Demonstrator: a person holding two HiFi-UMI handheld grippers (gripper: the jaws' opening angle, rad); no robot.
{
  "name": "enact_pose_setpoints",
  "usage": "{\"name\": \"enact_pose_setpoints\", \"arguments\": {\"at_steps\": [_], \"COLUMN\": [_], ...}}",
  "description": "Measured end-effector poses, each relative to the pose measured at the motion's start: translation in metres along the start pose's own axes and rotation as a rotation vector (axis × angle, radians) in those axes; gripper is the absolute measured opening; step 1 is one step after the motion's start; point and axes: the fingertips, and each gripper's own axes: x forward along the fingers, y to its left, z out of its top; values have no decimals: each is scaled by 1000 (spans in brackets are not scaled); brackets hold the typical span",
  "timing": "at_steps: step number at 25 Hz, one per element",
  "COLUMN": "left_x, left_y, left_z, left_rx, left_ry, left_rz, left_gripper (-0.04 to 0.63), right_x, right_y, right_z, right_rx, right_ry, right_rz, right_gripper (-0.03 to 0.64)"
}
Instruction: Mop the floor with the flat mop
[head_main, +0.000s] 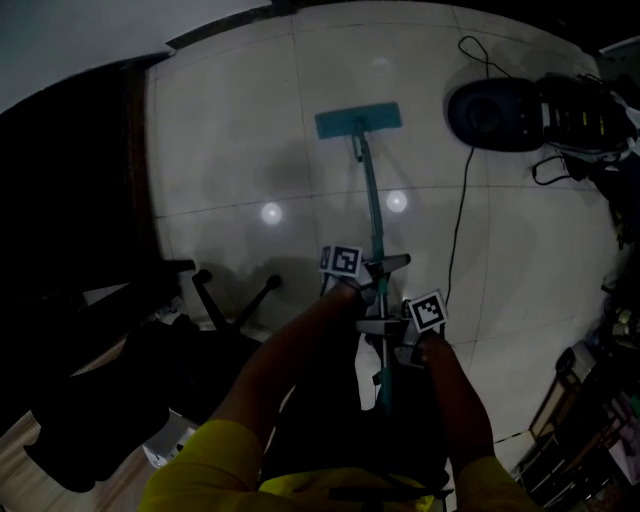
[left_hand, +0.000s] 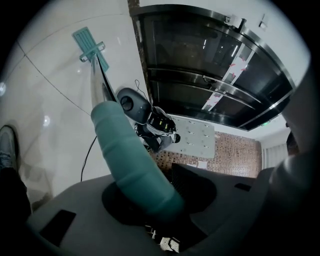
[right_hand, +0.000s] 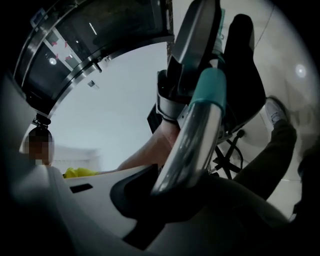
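Observation:
The flat mop's teal head (head_main: 358, 120) lies flat on the pale tiled floor (head_main: 250, 150) ahead of me. Its handle (head_main: 375, 215) runs back toward my body. My left gripper (head_main: 372, 270) is shut on the handle, higher in the head view, and my right gripper (head_main: 385, 325) is shut on it just below. In the left gripper view the teal grip sleeve (left_hand: 132, 160) sits clamped in my left gripper (left_hand: 155, 200), with the mop head (left_hand: 90, 44) far off. In the right gripper view my right gripper (right_hand: 165, 195) clamps the chrome tube (right_hand: 192, 145).
A black round device (head_main: 492, 115) with a trailing cable (head_main: 460, 215) sits on the floor at the right, beside dark equipment (head_main: 585, 115). A black office chair base (head_main: 235, 300) stands at my left. Dark furniture (head_main: 70, 200) lines the left side. Glass doors (left_hand: 210, 65) are beyond.

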Motion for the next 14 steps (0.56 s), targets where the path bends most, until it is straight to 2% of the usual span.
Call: {"name": "enact_pose_setpoints", "arguments": {"at_steps": [4,7,9,14], "left_x": [-7,6,9,-1], "left_y": [-1,-8,-9,11], "left_z": [3,0,-5,-40], "left_rx": [81,113,101,-29], "left_ry": [-45,-71,-77,-80], "left_rz": [9,-56,-47,86], "left_gripper": [163,163,163,161], "right_x": [-3,-16,-20,-23], "right_y": [-1,-1,2,-5], "right_z": [-5,-12,-17,-47], "right_rx": [-8,13,9,6], "right_ry": [12,15,22,55], "right_rz": [0,14,20,-4], "right_gripper": [41,41,43,49]}}
